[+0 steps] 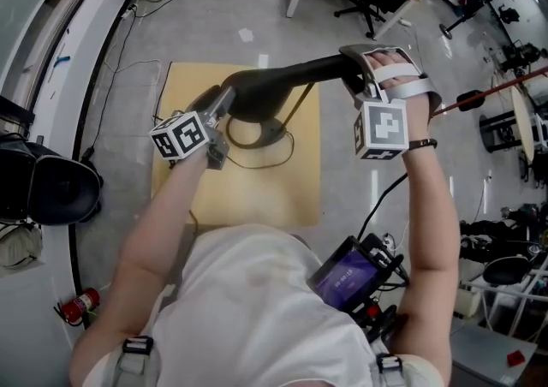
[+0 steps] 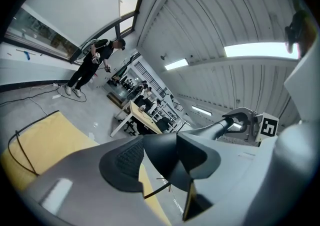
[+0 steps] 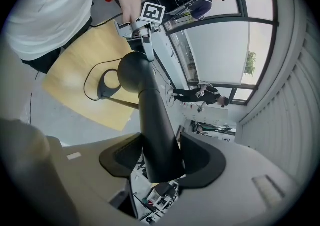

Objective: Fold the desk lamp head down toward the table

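Grips the lamp (image 1: 282, 79) at both ends, over the table (image 1: 248, 197). Closes the right claw (image 3: 162, 159) on the narrow tip of the lamp's long bar, spread wide, with both pads flat against the flanks and nothing else between them. Closes the left claw (image 2: 162, 162) on the thick end at much the same spread, with the pads pressed on a dark wedge of the housing. Leaves no gap at either pad in the claws' own views. Seen from the head, reaches in from the left with one claw and from the right with the other, with the bar spanning the space between them. Looks smooth and matt, near black, tapering steadily from a rounded bulge by the left claw to the slim tip in the right. Lies close to level, raised well clear of the tabletop. Stands on a small dark base (image 3: 107, 84) set on the pale yellow table under the bulge, with a thin stem (image 3: 121, 101) slanting off from that base. Trails a black cord (image 3: 86, 84) in a loose loop on the table beside the base.
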